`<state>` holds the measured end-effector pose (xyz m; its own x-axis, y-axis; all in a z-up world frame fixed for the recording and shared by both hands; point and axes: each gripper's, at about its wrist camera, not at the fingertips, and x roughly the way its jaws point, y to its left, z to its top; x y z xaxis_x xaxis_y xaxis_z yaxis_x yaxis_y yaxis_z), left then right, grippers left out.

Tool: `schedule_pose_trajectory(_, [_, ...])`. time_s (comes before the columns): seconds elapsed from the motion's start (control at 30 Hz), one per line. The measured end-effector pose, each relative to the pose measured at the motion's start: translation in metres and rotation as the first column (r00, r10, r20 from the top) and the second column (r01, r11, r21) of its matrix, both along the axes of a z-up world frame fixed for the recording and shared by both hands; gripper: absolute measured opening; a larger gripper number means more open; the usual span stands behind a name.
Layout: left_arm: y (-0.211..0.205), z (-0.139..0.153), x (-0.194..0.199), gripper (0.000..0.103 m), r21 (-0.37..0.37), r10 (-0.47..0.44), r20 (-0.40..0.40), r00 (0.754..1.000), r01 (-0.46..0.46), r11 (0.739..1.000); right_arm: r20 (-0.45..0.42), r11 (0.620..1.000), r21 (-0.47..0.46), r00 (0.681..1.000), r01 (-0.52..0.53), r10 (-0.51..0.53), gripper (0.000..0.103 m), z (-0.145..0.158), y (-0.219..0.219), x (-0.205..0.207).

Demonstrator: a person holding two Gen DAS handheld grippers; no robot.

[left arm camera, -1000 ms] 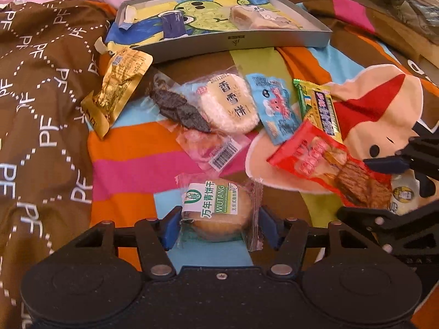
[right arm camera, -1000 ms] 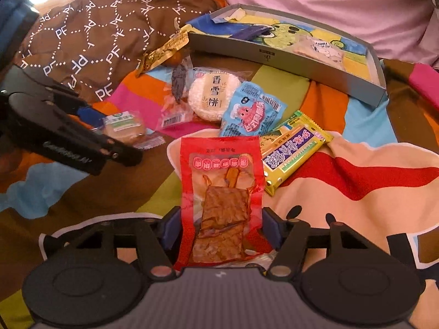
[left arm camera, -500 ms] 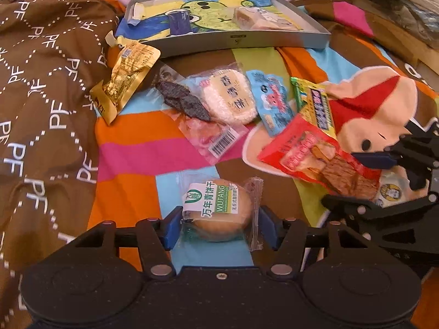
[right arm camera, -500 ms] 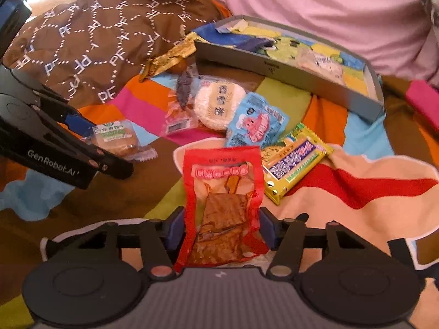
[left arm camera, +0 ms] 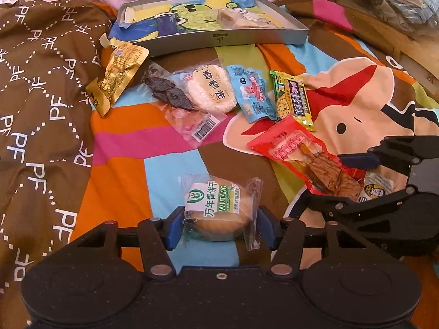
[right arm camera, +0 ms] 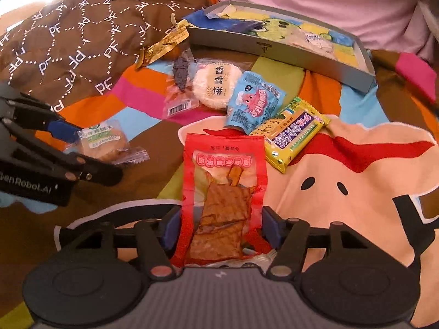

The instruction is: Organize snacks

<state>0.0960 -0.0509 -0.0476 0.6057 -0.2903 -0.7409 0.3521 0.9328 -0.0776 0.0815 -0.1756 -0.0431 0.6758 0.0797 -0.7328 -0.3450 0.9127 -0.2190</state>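
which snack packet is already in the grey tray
The pale beige packet with a white label, at the tray's right end; every other packet lies on the blanket.

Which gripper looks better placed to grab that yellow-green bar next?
Right, probably: the right gripper faces the yellow-green bar just beyond its red packet; the left gripper, around the round cake, sits farther away.

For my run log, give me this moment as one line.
left gripper: shut on round cake packet | right gripper: shut on red tofu pouch | grey tray: two snacks inside
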Motion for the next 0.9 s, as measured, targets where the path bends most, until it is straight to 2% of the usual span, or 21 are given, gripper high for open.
schedule_pose_trajectory(0.1, [0.002,0.0,-0.001,0.058,-0.008,0.005,-0.001,1.0,-0.005,1.0,0.006,1.0,0.022,1.0,0.015,-0.016,0.063,0.001,0.002,-0.007])
schedule_pose_trajectory(0.27, [0.002,0.001,-0.002,0.058,-0.012,0.008,0.002,1.0,-0.008,1.0,0.101,0.997,-0.071,0.995,0.003,0.005,0.056,0.005,0.017,-0.026])
schedule_pose_trajectory(0.73, [0.0,0.005,-0.007,0.057,-0.019,0.0,0.031,1.0,0.0,1.0,0.196,0.974,-0.222,0.978,-0.032,0.077,0.056,0.004,0.034,-0.04])
schedule_pose_trajectory(0.9, [0.0,0.008,-0.006,0.057,-0.032,0.004,0.046,0.999,-0.002,0.999,0.228,0.972,-0.232,0.969,-0.037,0.091,0.056,0.006,0.036,-0.042])
